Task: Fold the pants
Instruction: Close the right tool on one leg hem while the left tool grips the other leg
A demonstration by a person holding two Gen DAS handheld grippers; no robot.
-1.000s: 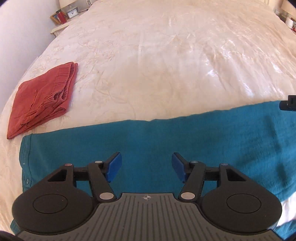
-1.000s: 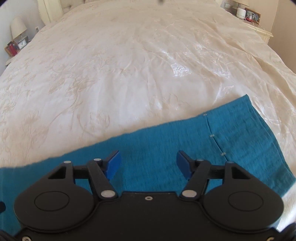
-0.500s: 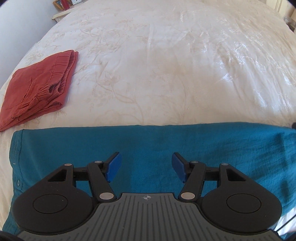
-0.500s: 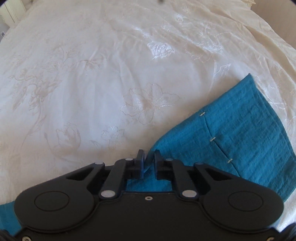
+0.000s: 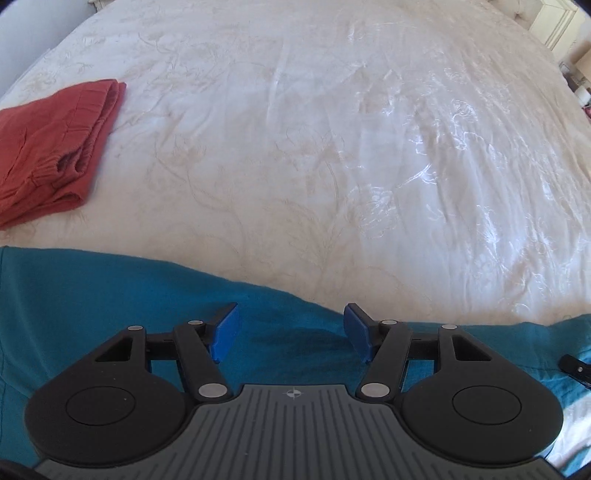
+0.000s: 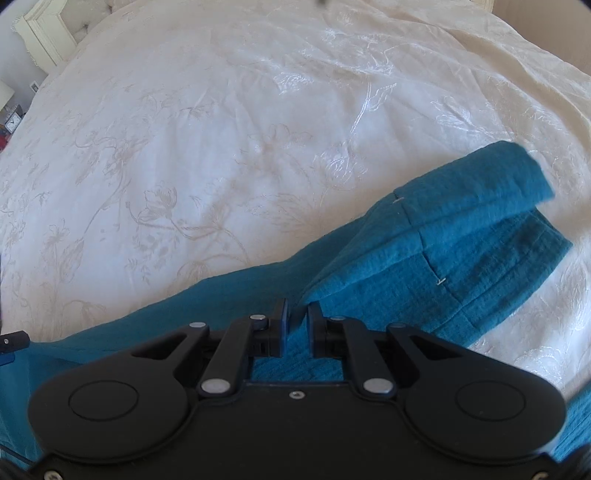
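Teal pants (image 5: 110, 291) lie stretched across the near part of a cream bedspread (image 5: 314, 147). My left gripper (image 5: 291, 332) hangs just above them near the far edge, open, with only flat cloth under the gap. In the right wrist view my right gripper (image 6: 297, 321) is shut on the far edge of the teal pants (image 6: 443, 251). The leg end is lifted off the bed and hangs from the grip in a loose fold to the right. A tip of the other gripper (image 6: 13, 341) shows at the left edge.
Folded rust-red pants (image 5: 51, 147) lie on the bed at the far left. A white headboard (image 6: 44, 33) and a bedside clock (image 6: 11, 123) stand at the left in the right wrist view. Bedspread stretches far beyond the teal pants.
My right gripper shut on the pants' far edge and lifted the leg end, which now folds up to the right. My left gripper, still open, drifted right along the pants.
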